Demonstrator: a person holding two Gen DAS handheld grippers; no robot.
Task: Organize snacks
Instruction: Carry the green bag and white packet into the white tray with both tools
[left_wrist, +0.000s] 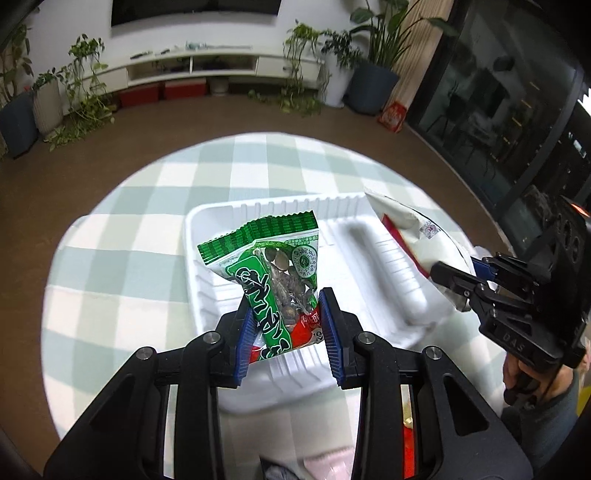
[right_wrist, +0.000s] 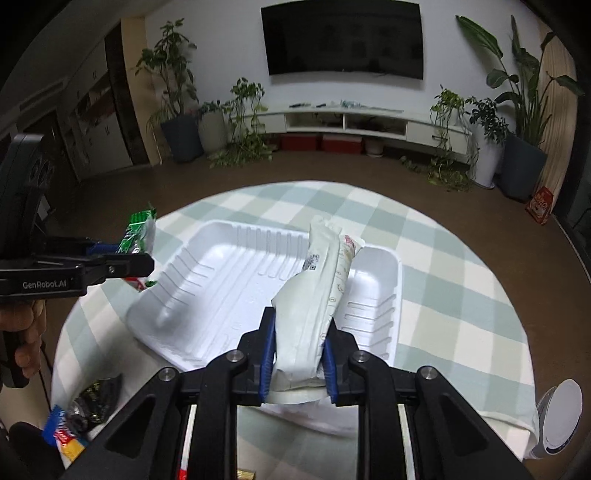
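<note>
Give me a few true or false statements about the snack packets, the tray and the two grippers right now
1. The left gripper holds a green snack packet. True.
2. The white tray already holds several packets. False: its compartments are bare.
3. The right gripper is clamped on a white packet. True.
4. The tablecloth is plain red. False: it is checked pale green and white.
5. A black packet lies outside the tray. True.

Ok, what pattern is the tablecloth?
The tablecloth is a pale green and white check, clearest in the right wrist view.
</note>
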